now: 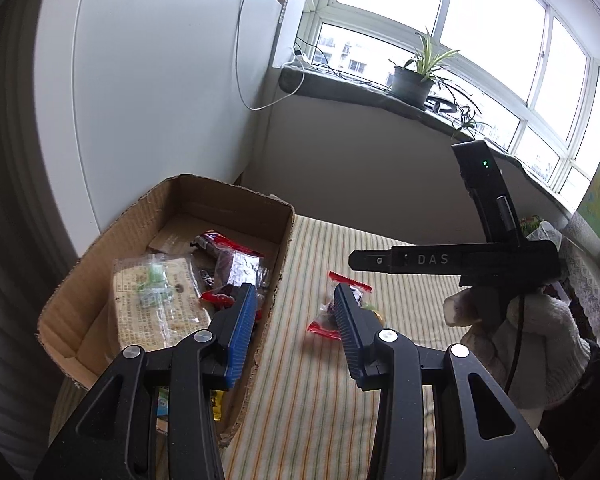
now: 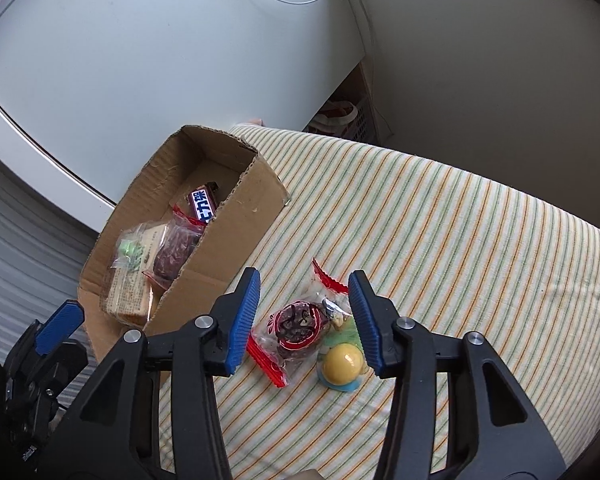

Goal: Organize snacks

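Where striped cloth point(image 2: 440, 216) spreads, a cardboard box point(image 2: 236, 248) sits near white wall point(image 2: 140, 60).

A potted plant point(image 1: 414, 74) stands on the windowsill point(image 1: 352, 90) (a white cable point(image 1: 260, 104) hangs nearby), above the striped cloth point(image 2: 440, 240).

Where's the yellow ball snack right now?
In the right wrist view, the yellow ball snack lies on the striped cloth, just right of the red-edged packet, outside the cardboard box.
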Tool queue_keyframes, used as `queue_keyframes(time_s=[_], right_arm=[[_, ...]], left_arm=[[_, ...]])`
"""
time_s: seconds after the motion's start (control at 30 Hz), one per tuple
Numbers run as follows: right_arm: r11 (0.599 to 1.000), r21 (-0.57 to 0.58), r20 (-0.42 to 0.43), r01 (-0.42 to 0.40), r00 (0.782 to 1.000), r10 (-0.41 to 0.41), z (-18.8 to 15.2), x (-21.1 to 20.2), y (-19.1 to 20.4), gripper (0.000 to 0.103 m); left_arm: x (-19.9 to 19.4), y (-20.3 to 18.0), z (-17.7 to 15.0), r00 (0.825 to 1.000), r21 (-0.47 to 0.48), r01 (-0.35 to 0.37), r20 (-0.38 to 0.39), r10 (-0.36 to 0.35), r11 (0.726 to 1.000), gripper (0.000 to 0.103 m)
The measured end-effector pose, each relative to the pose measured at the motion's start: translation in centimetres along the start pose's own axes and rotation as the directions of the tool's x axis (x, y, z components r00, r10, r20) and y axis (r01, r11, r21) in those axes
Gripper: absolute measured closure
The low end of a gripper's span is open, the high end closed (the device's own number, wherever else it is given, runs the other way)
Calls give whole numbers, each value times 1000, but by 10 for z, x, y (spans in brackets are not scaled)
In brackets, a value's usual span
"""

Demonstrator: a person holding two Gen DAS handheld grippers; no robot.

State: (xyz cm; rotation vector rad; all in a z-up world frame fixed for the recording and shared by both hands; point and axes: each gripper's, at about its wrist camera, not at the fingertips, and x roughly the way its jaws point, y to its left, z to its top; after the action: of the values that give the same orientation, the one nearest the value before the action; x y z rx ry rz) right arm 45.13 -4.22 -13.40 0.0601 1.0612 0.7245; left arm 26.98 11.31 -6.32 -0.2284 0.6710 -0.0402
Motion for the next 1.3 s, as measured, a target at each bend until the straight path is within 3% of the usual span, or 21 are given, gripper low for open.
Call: queue_keyframes(time_s=[0.23, 0.43, 0.7, 0.83, 1.0, 1.2, 1.3], right_arm=[[998, -47, -37, 40, 998, -42, 0, 30, 6, 60], [976, -186, -83, 110, 988, -127, -13, 52, 24, 64], [957, -275, -116, 96, 984, -132, -48, 31, 25, 69], [932, -332, -116, 143, 975, -190, -75, 14, 23, 69], [942, -294, -113, 159, 973, -200, -110, -17, -5, 69], [968, -168, -81, 185, 976, -201, -138, -52, -44, 69], [989, -54, -16, 140, 990, -142, -143, -82, -63, 69]], left_arm=[[-3, -2, 1, 1000, 3, -7, -7, 7, 1000, 64], [-7, -2, 0, 1000, -3, -6, -9, 6, 1000, 64], [-11, -1, -4, 1000, -25, 0, -10, 0, 1000, 64], [-10, -8, -11, 1000, -25, 19, -18, -19, 1000, 64], [-4, -22, -21, 998, -22, 51, -45, -52, 998, 64], [3, -50, -30, 992, 5, 97, -77, -96, 995, 64], [9, -65, -35, 988, 23, 122, -99, -119, 992, 64]])
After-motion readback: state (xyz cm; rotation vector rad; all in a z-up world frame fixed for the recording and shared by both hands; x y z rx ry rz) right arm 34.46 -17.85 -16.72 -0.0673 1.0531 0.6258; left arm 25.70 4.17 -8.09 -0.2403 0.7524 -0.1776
